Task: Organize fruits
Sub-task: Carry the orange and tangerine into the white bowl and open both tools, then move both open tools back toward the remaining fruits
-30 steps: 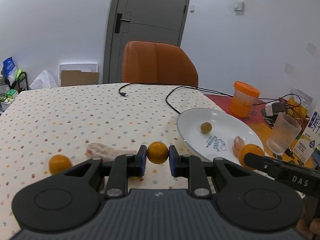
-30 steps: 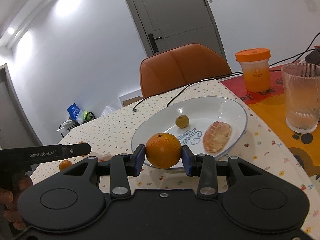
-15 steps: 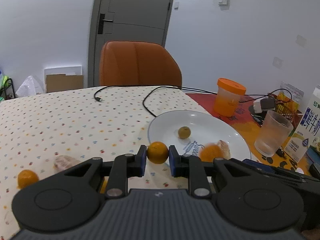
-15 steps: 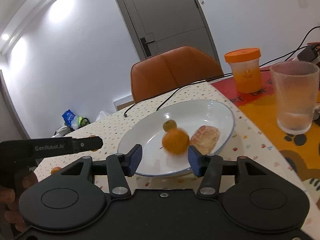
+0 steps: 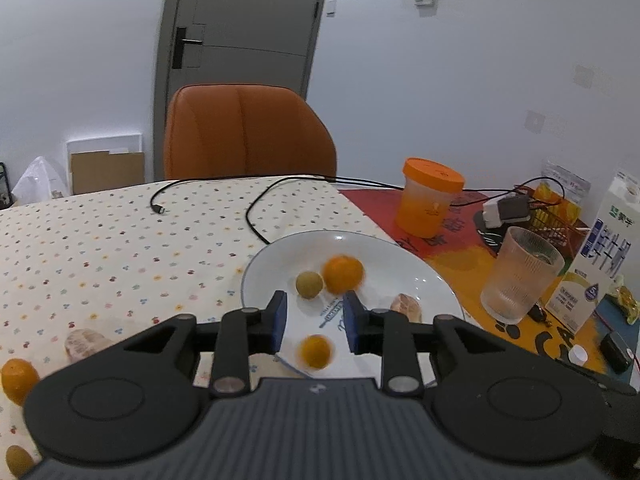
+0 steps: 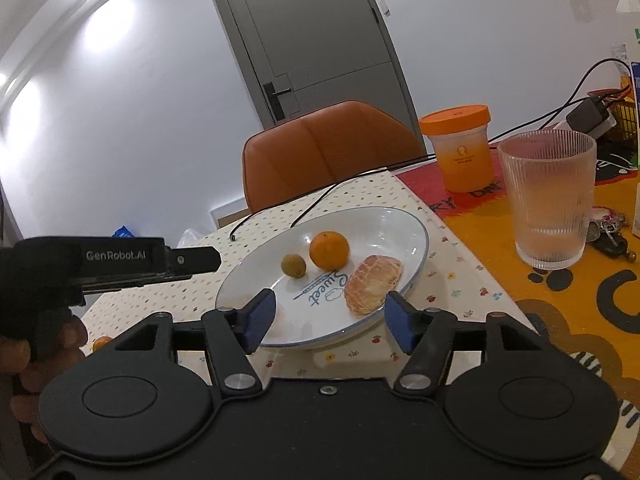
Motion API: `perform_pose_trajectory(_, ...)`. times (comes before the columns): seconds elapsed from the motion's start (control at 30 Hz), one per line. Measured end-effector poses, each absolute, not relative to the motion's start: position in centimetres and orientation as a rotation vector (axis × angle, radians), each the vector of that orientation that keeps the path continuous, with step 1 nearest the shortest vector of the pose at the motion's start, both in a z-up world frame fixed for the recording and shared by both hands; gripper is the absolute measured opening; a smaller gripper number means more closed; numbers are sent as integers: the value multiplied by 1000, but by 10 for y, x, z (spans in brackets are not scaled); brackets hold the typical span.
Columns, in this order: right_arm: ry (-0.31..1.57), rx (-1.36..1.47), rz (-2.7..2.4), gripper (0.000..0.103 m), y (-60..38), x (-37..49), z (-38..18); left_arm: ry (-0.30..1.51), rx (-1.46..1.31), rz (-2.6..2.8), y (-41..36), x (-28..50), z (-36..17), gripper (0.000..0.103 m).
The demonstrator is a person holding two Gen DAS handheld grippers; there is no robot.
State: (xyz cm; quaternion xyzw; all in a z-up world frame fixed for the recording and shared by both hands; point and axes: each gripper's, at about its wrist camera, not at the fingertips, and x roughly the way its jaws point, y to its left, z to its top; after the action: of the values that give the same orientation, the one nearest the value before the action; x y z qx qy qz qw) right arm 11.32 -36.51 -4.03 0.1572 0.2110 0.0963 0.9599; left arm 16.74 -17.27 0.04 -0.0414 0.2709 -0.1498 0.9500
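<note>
The tabletop (image 5: 100, 248) wears a dotted cloth, with an orange chair (image 5: 248, 132) pushed in at its 12 o'clock edge. On it sits the white plate (image 6: 404, 232), and both tools hang over its near rim. The left claw (image 5: 314, 322) is spread open and grips nothing; a small orange (image 5: 316, 351), blurred, sits between its blue pads low over the plate's 6 o'clock rim, touching neither. The right claw (image 6: 328, 314) is spread wider still, also empty. Near the plate's middle a larger orange (image 6: 329, 250) rests just beside a little brownish-green fruit (image 6: 293, 266) at its 9 o'clock, and a peeled citrus piece (image 6: 373, 284) lies at about 4 o'clock. A ribbed glass (image 6: 548, 200) and an orange-lidded jar (image 6: 460, 148) stand off at 2 o'clock. Another orange (image 5: 18, 376) and a second peeled piece (image 5: 84, 344) lie on the cloth at 9 o'clock, well apart from the plate.
</note>
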Motion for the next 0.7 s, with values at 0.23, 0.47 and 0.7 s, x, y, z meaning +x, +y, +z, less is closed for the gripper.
perform_pose_trajectory(0.23, 441, 321, 183, 79, -360, 114, -40, 548, -101, -229, -152, 159, 3, 64)
perform_pose_trajectory(0.47, 415, 330, 182, 97, -352, 109, -37, 562, -94, -153, -125, 146, -1, 82)
perform_pose_trajectory(0.7, 407, 349, 200, 103, -342, 103, -31, 557, -91, -90, -98, 128, 2, 91)
